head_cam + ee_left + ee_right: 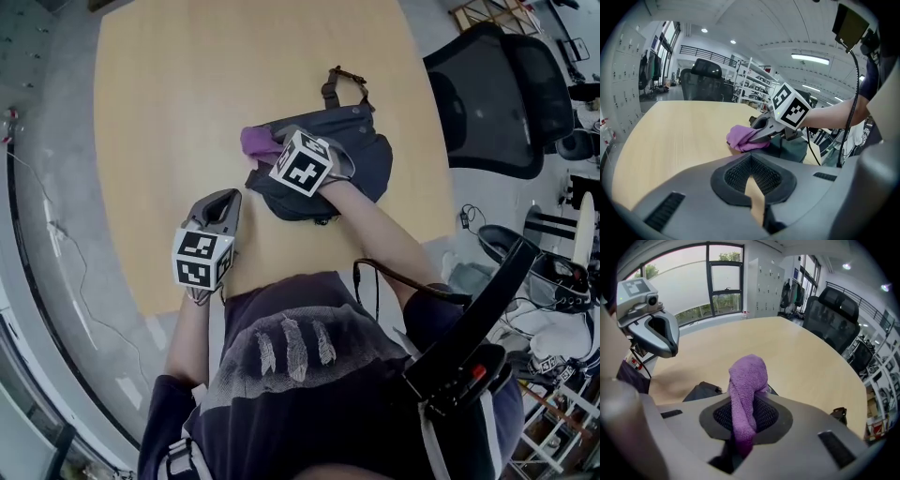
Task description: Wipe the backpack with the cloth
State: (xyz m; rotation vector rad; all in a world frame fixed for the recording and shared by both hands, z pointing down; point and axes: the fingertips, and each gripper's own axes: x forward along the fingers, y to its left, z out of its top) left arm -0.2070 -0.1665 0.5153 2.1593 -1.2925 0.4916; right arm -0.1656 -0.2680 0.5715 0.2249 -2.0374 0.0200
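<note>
A dark navy backpack (361,159) lies on the round wooden table (169,112), its strap (343,82) pointing away from me. My right gripper (274,150) is over the backpack's left end, shut on a purple cloth (257,141) that rests against the bag. In the right gripper view the cloth (747,380) bunches up from between the jaws, with the backpack (701,391) just below. In the left gripper view the cloth (743,138) and backpack (792,147) lie ahead. My left gripper (223,200) is on bare table near the front edge, apart from the bag, jaws together with nothing held.
A black mesh office chair (497,98) stands at the table's right side. Cables and equipment clutter the floor at right (553,272). The table's front edge (187,305) runs close to my body. Bare wood stretches to the left and far side of the bag.
</note>
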